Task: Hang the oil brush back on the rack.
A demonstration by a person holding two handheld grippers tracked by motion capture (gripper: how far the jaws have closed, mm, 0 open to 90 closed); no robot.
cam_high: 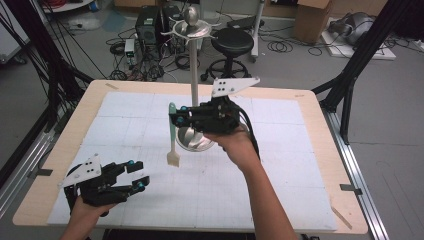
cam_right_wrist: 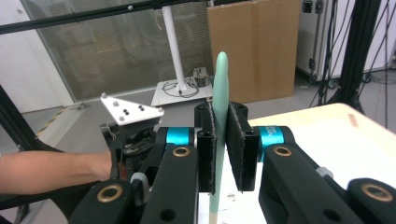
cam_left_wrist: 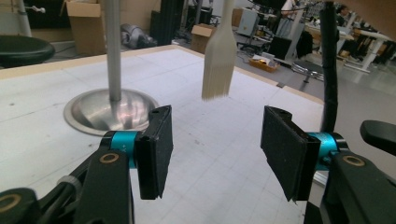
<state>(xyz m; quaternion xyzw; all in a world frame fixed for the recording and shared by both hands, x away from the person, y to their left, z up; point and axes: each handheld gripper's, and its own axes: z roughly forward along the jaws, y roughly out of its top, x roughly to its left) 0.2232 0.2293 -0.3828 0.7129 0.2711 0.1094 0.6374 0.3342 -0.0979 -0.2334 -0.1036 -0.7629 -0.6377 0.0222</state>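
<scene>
Fingers of right gripper (cam_right_wrist: 219, 149) clamp brush (cam_right_wrist: 219, 93).

We see broad open table (cam_high: 280, 180) across the near right and far left. Mid-table, the metal stand (cam_high: 194, 85) with its round base (cam_high: 187, 140) blocks the way, the hanging brush (cam_high: 173, 140) just beside it in the right tool (cam_high: 176, 118). The left tool (cam_high: 136, 175), jaws apart, occupies the near left corner.
</scene>
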